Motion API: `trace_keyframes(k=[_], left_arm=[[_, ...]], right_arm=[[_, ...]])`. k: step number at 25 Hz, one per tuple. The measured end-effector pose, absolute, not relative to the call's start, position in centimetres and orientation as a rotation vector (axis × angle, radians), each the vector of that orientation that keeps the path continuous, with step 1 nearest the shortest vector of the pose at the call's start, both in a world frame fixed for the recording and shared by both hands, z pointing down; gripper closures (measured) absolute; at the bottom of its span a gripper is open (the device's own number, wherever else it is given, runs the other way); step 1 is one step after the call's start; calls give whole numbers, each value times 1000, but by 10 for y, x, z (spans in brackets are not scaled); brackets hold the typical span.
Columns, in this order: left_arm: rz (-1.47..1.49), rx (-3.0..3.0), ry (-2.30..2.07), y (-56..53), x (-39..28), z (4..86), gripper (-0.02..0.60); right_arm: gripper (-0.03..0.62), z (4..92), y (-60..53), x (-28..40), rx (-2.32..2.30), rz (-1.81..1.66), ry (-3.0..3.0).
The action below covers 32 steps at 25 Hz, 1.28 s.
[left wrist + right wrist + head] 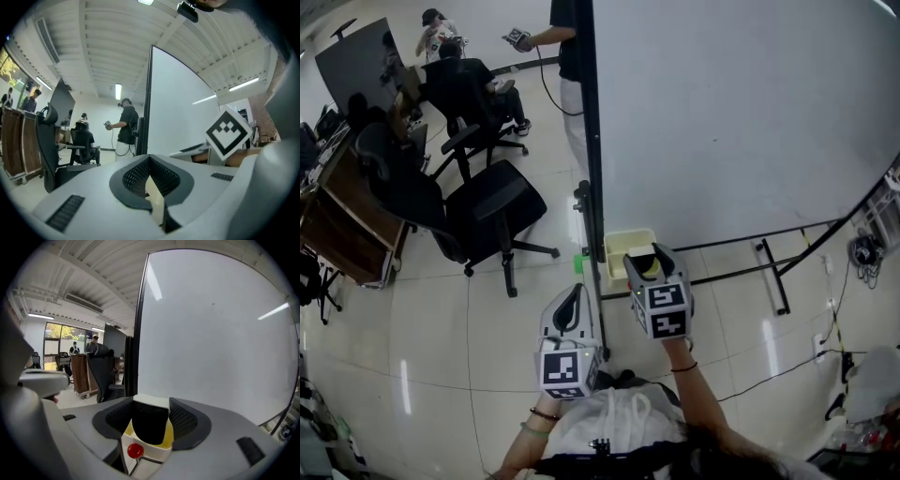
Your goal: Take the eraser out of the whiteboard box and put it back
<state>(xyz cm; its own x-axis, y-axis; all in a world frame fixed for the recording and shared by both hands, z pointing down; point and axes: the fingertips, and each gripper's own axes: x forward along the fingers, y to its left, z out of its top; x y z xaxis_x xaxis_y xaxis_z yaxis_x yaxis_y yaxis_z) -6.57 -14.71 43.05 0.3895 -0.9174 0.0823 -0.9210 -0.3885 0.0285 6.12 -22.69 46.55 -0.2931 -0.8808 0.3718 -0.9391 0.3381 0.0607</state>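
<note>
One eraser [149, 423] sits gripped inside the right tool [151, 405].

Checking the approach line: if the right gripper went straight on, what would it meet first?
Probably the box just beyond the right gripper, whose fingers grip the eraser; the whiteboard stands behind it. Depth is unclear.

- The right tool [647, 257] is held forward of the body on the outstretched right forearm [701, 398], where a dark band [683, 367] is worn at the wrist.
- Its jaws are closed on the eraser [149, 420], which is touched by the pads on both sides.
- The left tool [574, 291] is held nearer the body, just beside the right one, with its jaws brought together and nothing between them.
- The left forearm [525, 442] is raised beneath it.
</note>
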Motion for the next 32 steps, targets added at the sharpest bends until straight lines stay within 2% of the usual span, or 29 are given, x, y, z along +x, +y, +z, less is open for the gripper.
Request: trace_keyframes(k=[8,12,14,16,20,32], left_arm=[[88,2510,-1742,-149,-79,434,580],[89,2502,-1742,-149,-77,435,580],[89,2507,-1739,-149,-76,434,580],[90,2511,-1734,-149,-74,435,580],[93,2512,-1723,-152,-72,436,580],[96,2549,-1680,-147,-62,434,580]], right_arm=[[328,505,-229,54,1578,274,-2199],[255,492,-229,61,1632,289,-2264],[256,472,-223,66,1668,250,-2306],[298,442,-211,68,1706,186,-2380],[318,403,-178,72,1770,110,-2489],[333,420,-161,74,1756,191,-2407]])
